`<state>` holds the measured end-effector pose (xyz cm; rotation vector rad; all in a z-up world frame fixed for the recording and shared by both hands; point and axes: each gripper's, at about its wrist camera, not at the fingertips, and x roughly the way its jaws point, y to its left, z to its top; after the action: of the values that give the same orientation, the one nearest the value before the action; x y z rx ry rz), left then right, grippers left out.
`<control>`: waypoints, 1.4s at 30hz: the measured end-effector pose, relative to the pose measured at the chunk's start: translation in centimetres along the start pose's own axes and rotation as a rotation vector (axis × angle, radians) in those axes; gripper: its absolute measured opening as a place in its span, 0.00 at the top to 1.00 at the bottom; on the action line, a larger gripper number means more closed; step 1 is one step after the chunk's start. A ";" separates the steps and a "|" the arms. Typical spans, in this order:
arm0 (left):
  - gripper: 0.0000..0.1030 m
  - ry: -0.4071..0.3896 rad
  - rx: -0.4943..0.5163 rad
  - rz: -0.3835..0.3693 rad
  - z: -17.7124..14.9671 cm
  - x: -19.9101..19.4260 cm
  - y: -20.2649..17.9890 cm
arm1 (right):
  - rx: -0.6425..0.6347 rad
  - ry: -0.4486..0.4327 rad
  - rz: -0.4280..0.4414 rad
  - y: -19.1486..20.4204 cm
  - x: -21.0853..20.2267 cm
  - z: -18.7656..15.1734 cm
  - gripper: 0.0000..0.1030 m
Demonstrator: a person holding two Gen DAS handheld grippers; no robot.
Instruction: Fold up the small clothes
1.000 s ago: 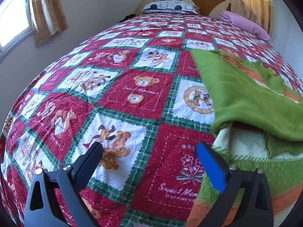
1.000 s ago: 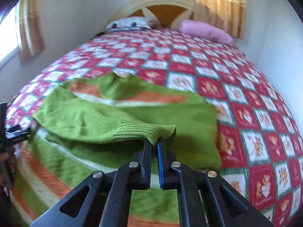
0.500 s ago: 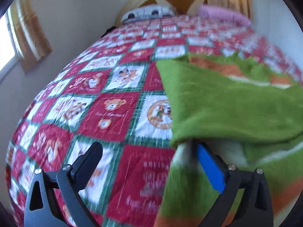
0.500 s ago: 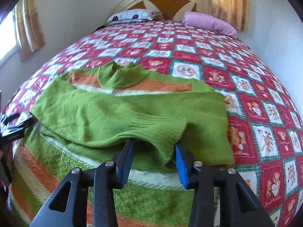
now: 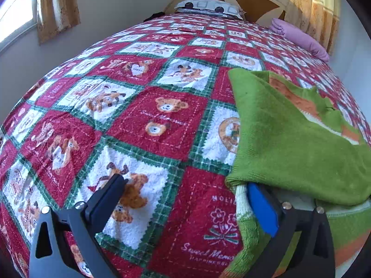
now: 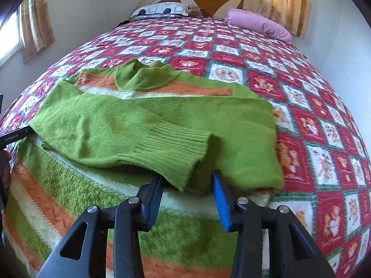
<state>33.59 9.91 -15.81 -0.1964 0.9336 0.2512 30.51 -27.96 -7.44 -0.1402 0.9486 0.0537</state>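
Sweater [image 6: 162, 125] lies on bedspread [image 6: 301, 106] (sleeves folded across).

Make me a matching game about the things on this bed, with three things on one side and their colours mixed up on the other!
Things:
1. Soft plain pillow by the curtain
2. Ribbed knitted sleeve cuff folded across the sweater
3. Pad on the right gripper's right-hand finger

Colours:
A. blue
B. pink
C. green

Pairs: 1-B, 2-C, 3-A

Left gripper [image 5: 185, 199] with black angular fingers, silver screws, blue pad lower right, right gripper [image 6: 186, 183] likewise black, ribbed blue pads, silver pivot screws
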 end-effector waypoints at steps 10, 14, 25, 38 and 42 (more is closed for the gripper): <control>0.00 -0.088 -0.110 0.023 -1.7 -3.5 3.8 | 0.152 -0.117 0.075 -3.2 -3.6 2.1 0.57; 0.00 -0.173 -0.089 0.035 -0.1 -5.1 3.0 | 0.142 -0.115 0.056 -2.7 -2.0 3.3 0.54; 0.00 -0.107 0.148 0.165 1.4 -0.3 -1.9 | -0.098 0.000 -0.074 2.6 0.2 -0.4 0.54; 0.00 -0.104 -0.025 0.145 1.0 -1.4 2.5 | 0.024 -0.042 -0.147 -0.8 2.5 2.1 0.49; 0.00 -0.211 -0.061 0.154 1.1 -4.3 1.9 | -0.014 -0.111 -0.107 0.6 -0.5 1.5 0.49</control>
<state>31.40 11.43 -11.77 -0.1511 0.7326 0.4350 31.34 -27.19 -6.22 -0.1993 0.8290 -0.0304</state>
